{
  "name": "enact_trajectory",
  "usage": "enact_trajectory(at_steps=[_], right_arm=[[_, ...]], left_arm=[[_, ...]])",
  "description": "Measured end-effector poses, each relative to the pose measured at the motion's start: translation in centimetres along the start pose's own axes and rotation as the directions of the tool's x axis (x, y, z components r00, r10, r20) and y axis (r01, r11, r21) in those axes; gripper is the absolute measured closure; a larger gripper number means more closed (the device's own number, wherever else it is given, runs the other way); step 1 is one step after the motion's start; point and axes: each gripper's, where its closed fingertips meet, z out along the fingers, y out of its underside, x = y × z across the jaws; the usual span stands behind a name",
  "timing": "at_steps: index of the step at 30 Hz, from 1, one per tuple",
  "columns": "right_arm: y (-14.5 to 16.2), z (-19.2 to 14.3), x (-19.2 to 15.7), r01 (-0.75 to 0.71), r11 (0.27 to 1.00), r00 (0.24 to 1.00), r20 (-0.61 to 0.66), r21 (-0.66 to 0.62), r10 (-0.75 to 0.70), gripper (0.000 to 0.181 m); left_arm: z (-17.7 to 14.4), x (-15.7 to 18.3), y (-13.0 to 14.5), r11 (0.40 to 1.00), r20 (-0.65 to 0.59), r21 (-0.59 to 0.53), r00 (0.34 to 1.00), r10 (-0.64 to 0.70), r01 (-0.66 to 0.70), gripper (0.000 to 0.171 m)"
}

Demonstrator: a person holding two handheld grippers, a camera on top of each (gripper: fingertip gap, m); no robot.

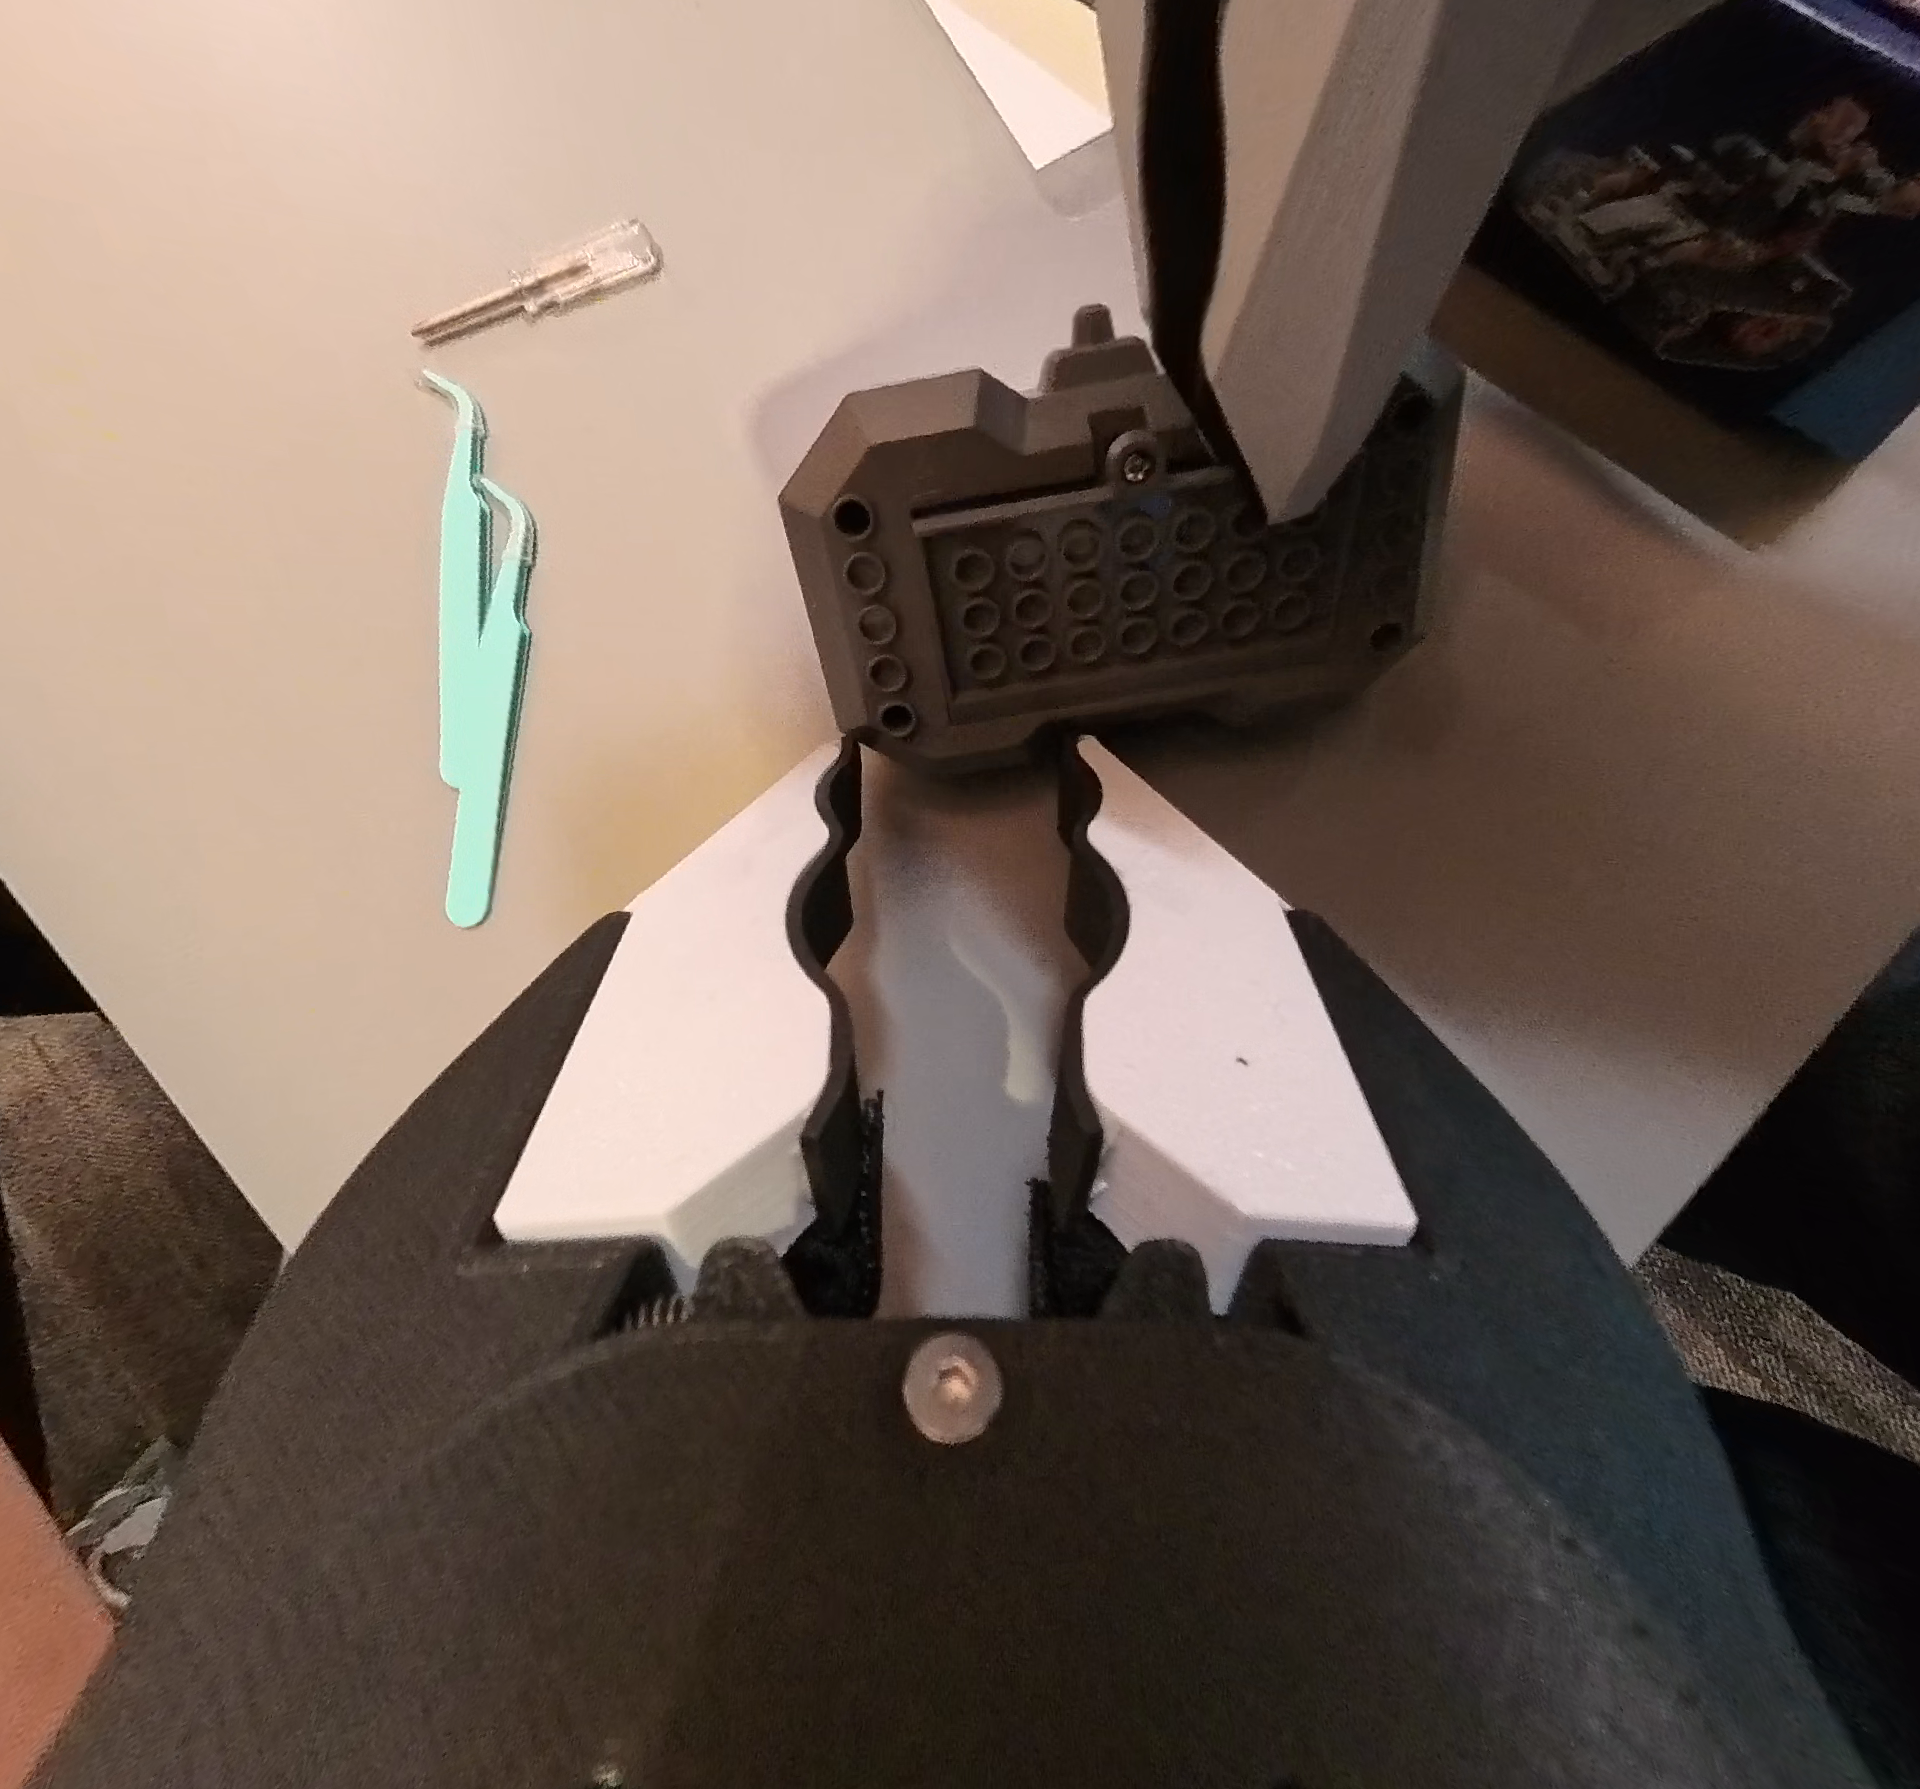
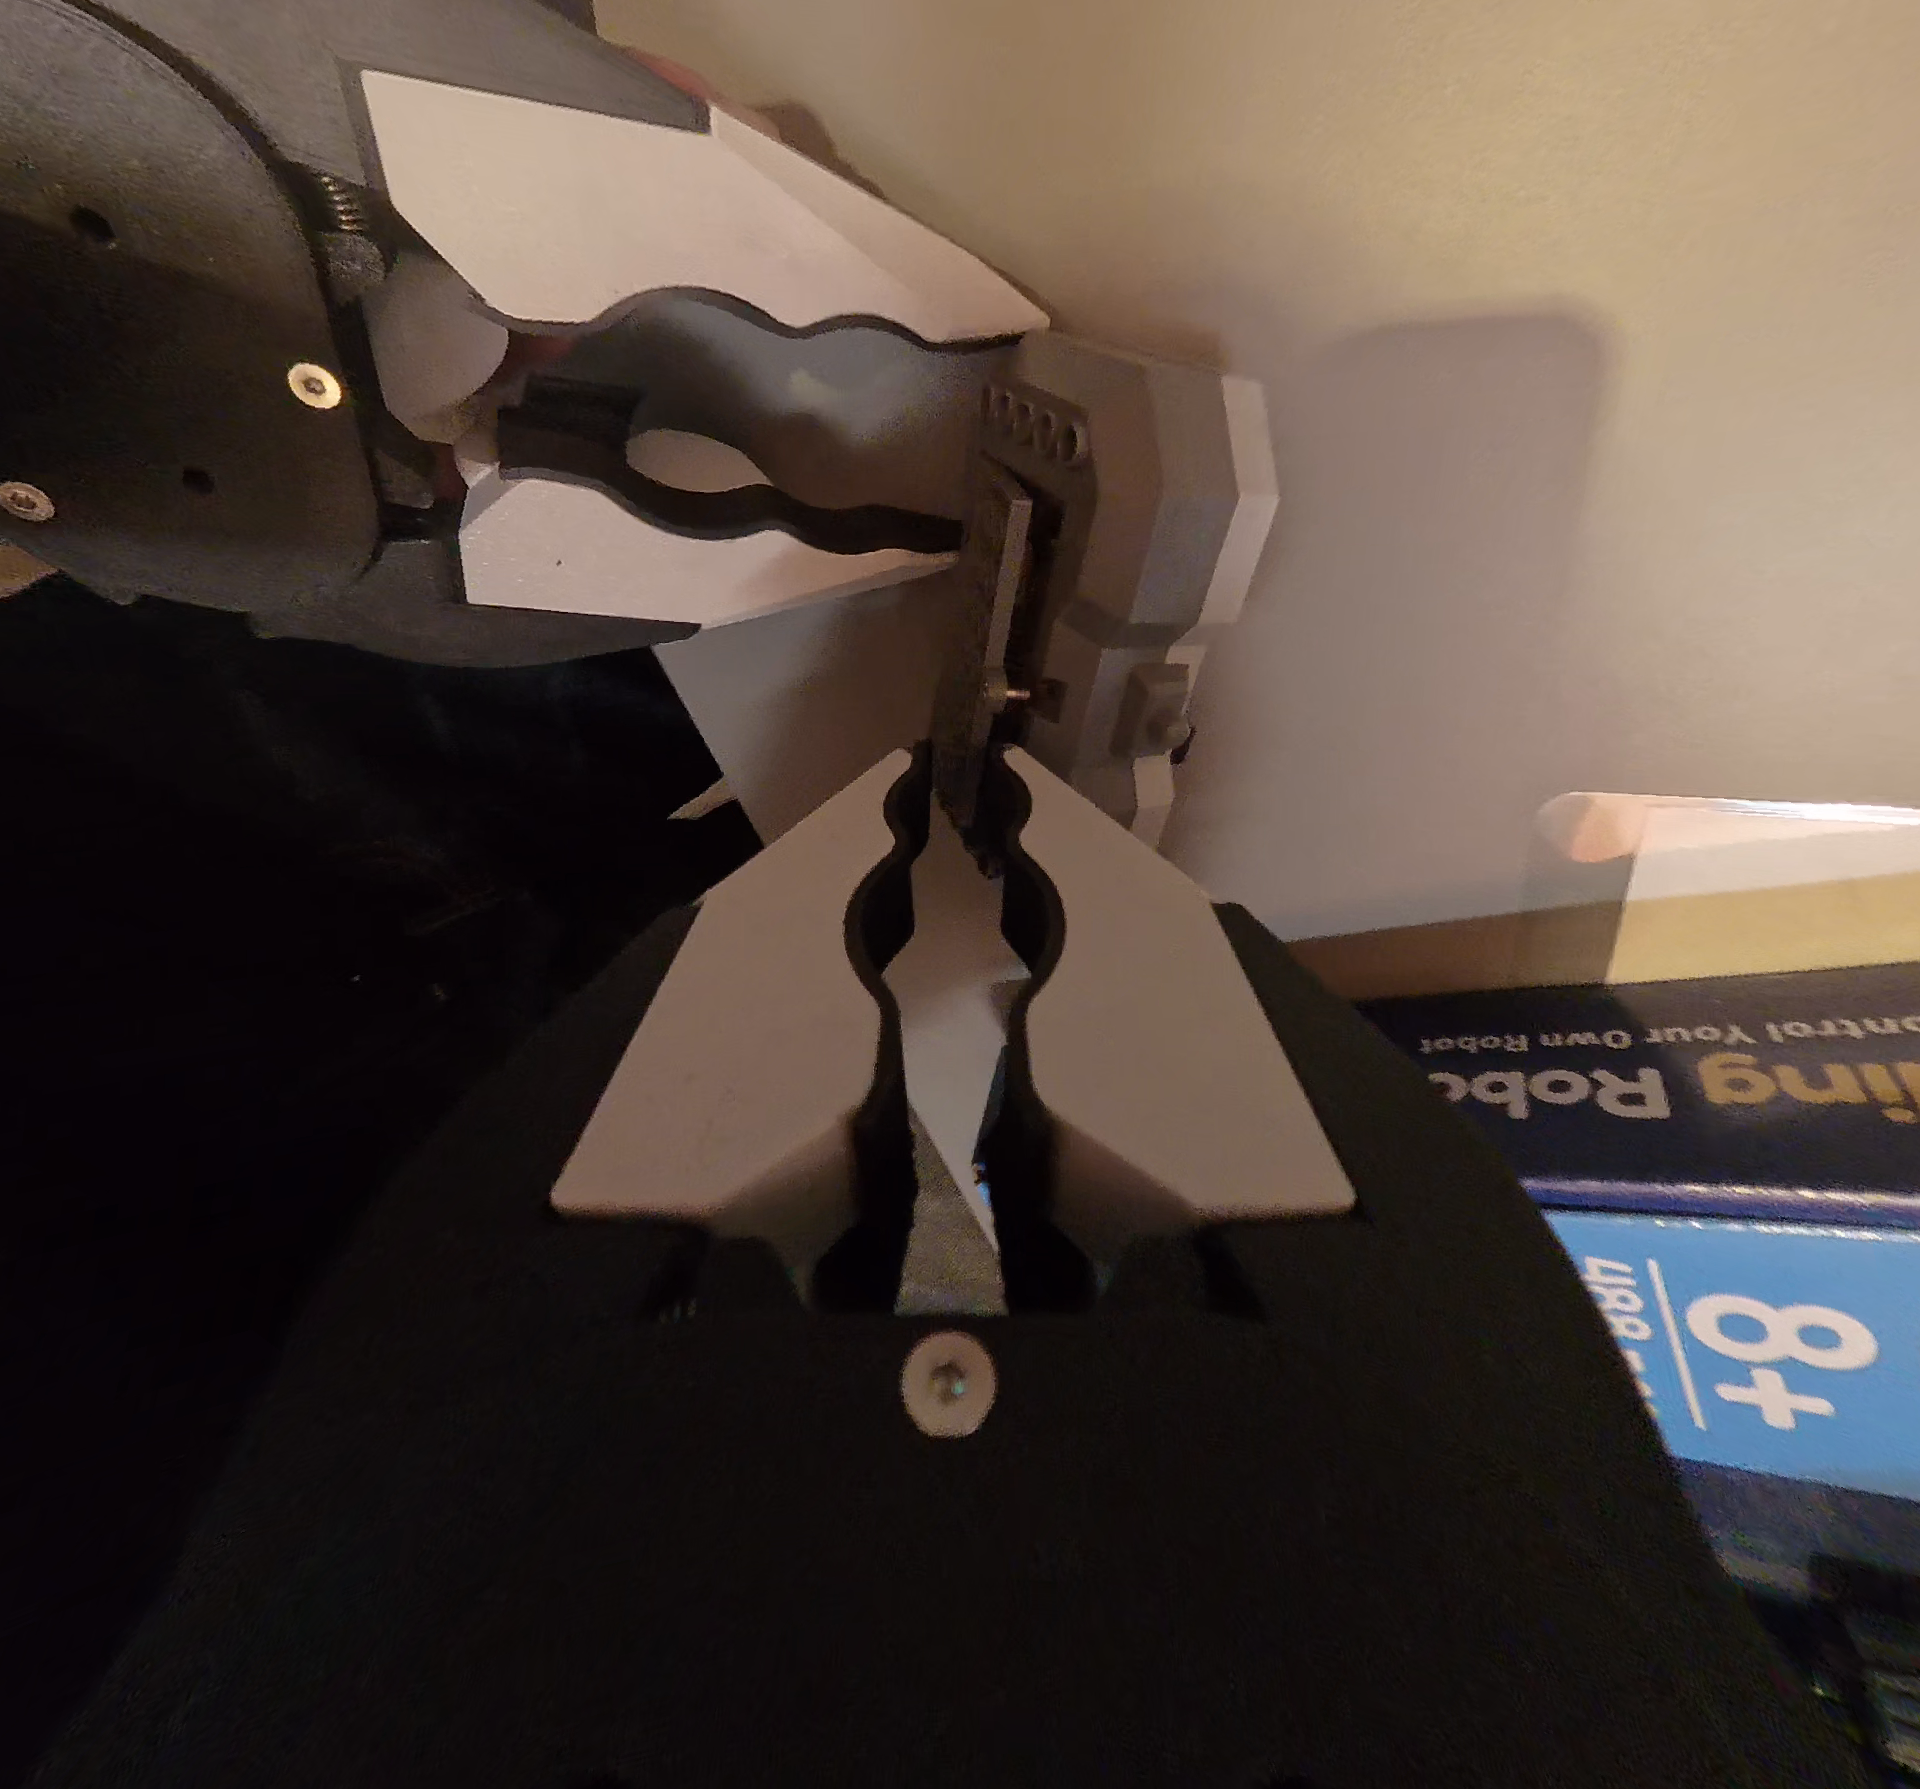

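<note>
Left wrist view shows the pale matte tabletop [image 1: 260,129], a blue printed cardboard box [image 1: 1714,212], then the dark grey studded plastic block assembly [image 1: 1091,617], above the table, clamped at its near edge by the left gripper [image 1: 961,757] and at its far corner by the right gripper [image 2: 961,794]. Opposed pulls could twist it loose. Mint-green curved tweezers [image 1: 483,659] and a small clear-handled screwdriver [image 1: 540,290] lie well apart.
</note>
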Motion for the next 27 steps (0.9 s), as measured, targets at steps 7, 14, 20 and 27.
enact_trajectory(at_steps=[7, 14, 20, 27], right_arm=[[0.3, -0.4, 0.3, 0.001, 0.999, 1.000, -0.027, 0.034, 0.000, 0.172], [0.7, -1.7, 1.1, -0.013, 0.996, 0.994, -0.106, 0.089, 0.023, 0.145], [1.5, 1.0, 2.3, -0.065, 0.996, 0.990, -0.117, 0.061, 0.072, 0.127], [1.2, 1.6, 2.5, -0.008, 0.999, 0.994, -0.105, 0.042, 0.012, 0.141]], left_arm=[[0.1, -0.4, -0.2, 1.000, -0.005, -0.001, 1.000, 0.004, -0.004, 0.132], [-0.5, -0.5, -0.8, 1.000, -0.056, 0.016, 0.998, 0.005, -0.004, 0.124], [-0.6, -1.5, -2.0, 1.000, -0.145, 0.026, 0.989, 0.015, -0.012, 0.120], [-0.6, -1.2, -2.6, 0.996, -0.275, 0.024, 0.958, 0.085, -0.081, 0.115]])
